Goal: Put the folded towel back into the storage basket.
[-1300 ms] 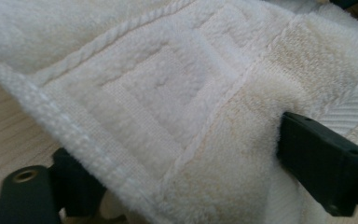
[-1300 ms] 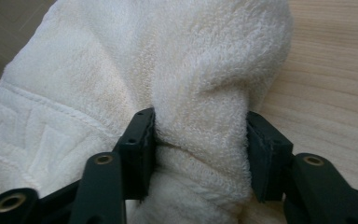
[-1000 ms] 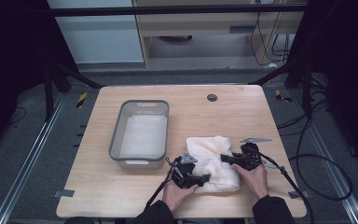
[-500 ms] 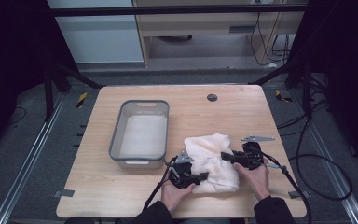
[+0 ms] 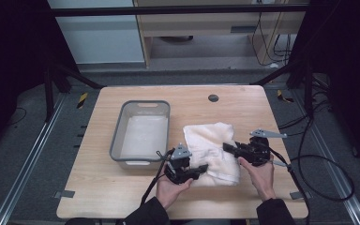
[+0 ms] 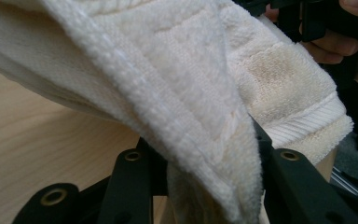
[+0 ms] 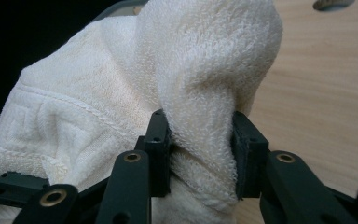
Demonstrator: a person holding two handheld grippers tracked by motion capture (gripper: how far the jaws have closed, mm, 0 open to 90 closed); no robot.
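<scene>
A folded cream towel (image 5: 212,147) lies on the wooden table (image 5: 243,105) near the front, right of a grey tub. My left gripper (image 5: 200,168) is shut on the towel's near left edge; in the left gripper view the towel (image 6: 182,93) drapes over and between the jaws. My right gripper (image 5: 228,148) is shut on the towel's right side; in the right gripper view a thick fold of the towel (image 7: 205,93) is pinched between the two pads (image 7: 247,154). A hand holds each gripper from the table's near edge.
A grey plastic tub (image 5: 140,133) stands left of the towel, close to the left gripper. A dark round hole (image 5: 213,98) sits in the table near the far edge. Cables trail off the table's front and right side.
The left gripper has shifted slightly right and lifted the towel's near edge; the towel is bunched a little more between the two grippers. The right gripper has barely moved.
</scene>
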